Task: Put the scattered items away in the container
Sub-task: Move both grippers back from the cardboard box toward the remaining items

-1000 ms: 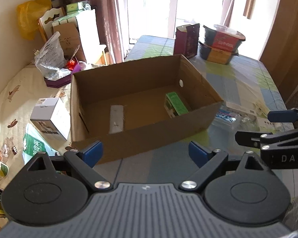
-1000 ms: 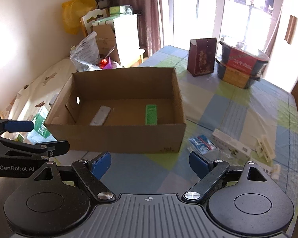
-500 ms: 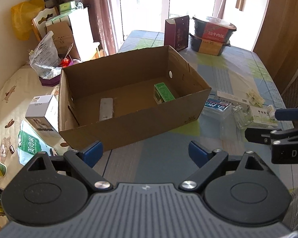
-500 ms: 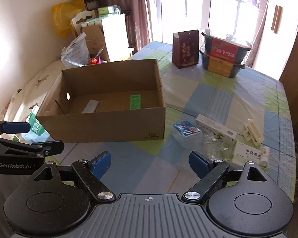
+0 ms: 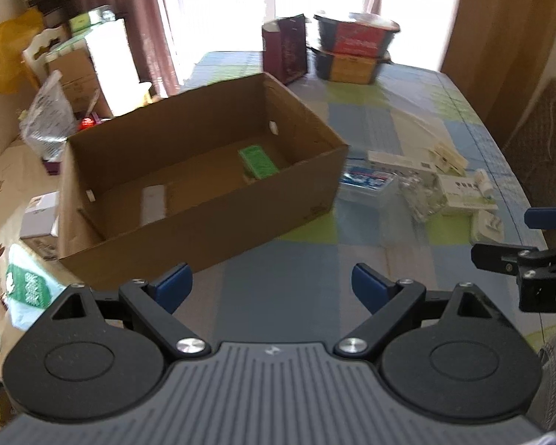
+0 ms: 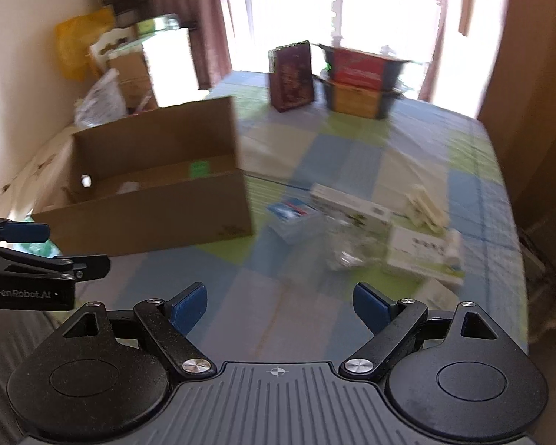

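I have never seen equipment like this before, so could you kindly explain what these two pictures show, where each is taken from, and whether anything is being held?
There is no robot arm here: a person carries a two-finger gripper in each hand, and each has a wide-angle camera looking forward along its fingers. One picture comes from the left gripper, the other from the right gripper; the black and grey shape at the bottom is the tool itself, with blue pads at its tips. Each gripper also shows at the edge of the other's picture.

Both grippers are open and hold nothing. On the checked tablecloth stands an open cardboard box that already contains a green box and a pale flat item. To its right lie loose items: a blue-labelled clear pack, white boxes and other small pieces, blurred by motion.
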Available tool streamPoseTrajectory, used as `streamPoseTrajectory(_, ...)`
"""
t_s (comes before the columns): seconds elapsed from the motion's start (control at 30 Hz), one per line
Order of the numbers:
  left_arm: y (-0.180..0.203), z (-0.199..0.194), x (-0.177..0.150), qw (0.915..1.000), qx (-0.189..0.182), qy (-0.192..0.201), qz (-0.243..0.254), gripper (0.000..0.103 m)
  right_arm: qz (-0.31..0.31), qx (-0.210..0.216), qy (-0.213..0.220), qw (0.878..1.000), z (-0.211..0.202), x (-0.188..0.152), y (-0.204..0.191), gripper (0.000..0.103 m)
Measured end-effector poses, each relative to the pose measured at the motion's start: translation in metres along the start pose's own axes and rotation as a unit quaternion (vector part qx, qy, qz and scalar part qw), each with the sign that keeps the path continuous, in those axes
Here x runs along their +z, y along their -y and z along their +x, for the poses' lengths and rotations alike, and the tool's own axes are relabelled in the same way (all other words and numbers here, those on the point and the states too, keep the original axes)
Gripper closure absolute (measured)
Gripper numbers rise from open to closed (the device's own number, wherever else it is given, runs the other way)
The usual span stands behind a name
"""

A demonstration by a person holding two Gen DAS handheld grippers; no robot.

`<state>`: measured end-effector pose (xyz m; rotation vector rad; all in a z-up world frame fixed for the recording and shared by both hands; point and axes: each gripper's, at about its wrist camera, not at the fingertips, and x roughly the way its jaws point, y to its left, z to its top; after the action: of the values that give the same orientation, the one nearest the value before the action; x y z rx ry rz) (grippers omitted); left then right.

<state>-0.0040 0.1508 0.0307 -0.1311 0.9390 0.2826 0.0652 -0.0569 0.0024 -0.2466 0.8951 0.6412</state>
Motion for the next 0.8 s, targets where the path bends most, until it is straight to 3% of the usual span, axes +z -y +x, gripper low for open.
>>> streamPoseTrajectory(0.3, 0.043, 0.035, 0.006, 0.9971, -0.052, -0.007, 0.056, 0.012, 0.086, -0.046, -0.020, 0.995, 0.001, -0.024, 0.062, 0.012)
streamPoseTrajectory(0.5, 0.067, 0.060, 0.013, 0.9906, -0.074, -0.001, 0.115, 0.012, 0.127, -0.069, -0.036, 0.989, 0.007, -0.036, 0.096, 0.012)
streamPoseTrajectory(0.7, 0.085, 0.079, 0.016, 0.9724, -0.083, 0.017, 0.217, 0.013, 0.135, -0.078, -0.046, 0.987, 0.019, -0.039, 0.120, 0.012)
streamPoseTrajectory(0.8, 0.094, 0.088, 0.019, 0.9556, -0.093, 0.028, 0.278, 0.013, 0.132, -0.083, -0.048, 0.987, 0.025, -0.036, 0.130, 0.012)
